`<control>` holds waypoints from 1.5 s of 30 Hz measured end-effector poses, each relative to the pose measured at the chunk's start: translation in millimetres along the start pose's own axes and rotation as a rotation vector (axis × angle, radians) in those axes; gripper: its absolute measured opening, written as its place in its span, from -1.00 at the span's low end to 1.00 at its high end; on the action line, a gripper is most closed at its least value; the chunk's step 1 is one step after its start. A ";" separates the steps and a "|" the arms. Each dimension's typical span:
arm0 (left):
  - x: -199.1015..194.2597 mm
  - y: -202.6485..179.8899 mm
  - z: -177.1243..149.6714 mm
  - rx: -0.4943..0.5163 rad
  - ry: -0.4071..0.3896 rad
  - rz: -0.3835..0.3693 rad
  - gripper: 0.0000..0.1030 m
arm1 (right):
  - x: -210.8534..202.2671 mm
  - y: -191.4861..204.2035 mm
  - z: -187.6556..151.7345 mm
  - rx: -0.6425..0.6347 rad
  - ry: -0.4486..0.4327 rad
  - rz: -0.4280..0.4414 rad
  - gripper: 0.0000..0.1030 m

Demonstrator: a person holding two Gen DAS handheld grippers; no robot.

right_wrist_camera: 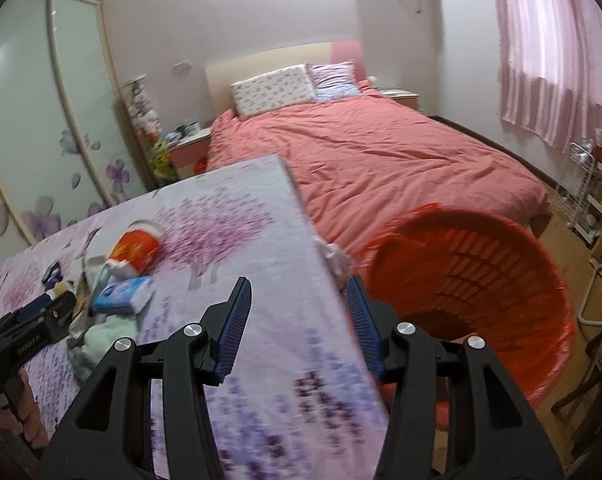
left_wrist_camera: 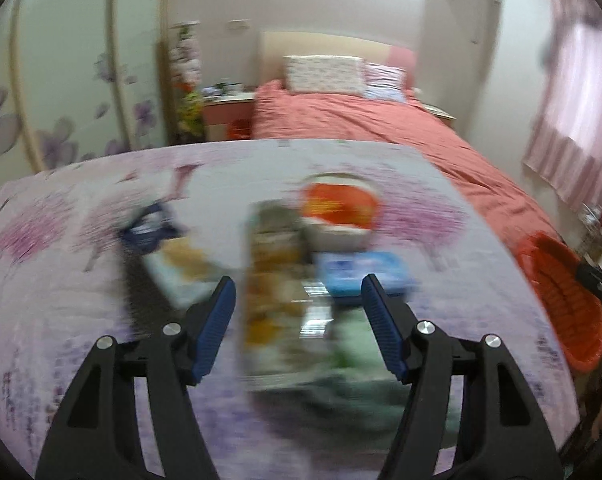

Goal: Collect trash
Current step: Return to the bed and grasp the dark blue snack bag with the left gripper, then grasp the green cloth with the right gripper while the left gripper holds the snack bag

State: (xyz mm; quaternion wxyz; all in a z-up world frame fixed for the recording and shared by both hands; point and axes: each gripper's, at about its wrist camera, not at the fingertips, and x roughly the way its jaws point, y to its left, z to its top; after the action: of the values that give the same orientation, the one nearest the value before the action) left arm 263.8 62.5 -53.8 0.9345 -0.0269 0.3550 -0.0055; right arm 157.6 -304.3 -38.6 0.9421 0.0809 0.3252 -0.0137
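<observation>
Both sets of fingers stand apart and empty; the left gripper (left_wrist_camera: 299, 292) hangs over the blurred trash pile (left_wrist_camera: 297, 276) on the desk (left_wrist_camera: 61, 240); the right gripper (right_wrist_camera: 299, 300) straddles the desk edge beside the red bin (right_wrist_camera: 501, 280).

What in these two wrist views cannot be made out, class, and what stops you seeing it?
- Trash pile, left wrist view: motion blur smears the wrappers; labels unreadable.
- Orange bin, right wrist view: its bottom sits in shadow, contents unclear; the near rim is behind the right gripper.
- Left gripper, right wrist view: the picture edge cuts it off, jaws unseen.
</observation>
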 end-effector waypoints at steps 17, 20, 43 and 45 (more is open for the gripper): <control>56.8 83.4 9.8 -0.154 0.097 0.082 0.07 | 28.0 68.4 -15.8 -0.109 0.082 0.056 -0.02; 63.8 86.8 11.7 -0.162 0.105 0.071 -0.21 | 28.5 73.3 -18.7 -0.122 0.090 0.057 -0.02; -0.3 114.7 20.1 -0.093 -0.048 0.042 -0.83 | 20.6 135.6 -48.0 -0.199 0.173 0.233 -0.04; -4.2 118.0 20.3 -0.098 -0.053 0.042 -0.83 | 19.9 138.9 -53.6 -0.206 0.183 0.241 -0.04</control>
State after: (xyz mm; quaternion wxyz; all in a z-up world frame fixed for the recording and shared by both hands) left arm 273.0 181.3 -42.3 0.9410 -0.0651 0.3305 0.0321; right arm 151.5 -158.0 -72.5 0.9068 0.0234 0.3970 0.1401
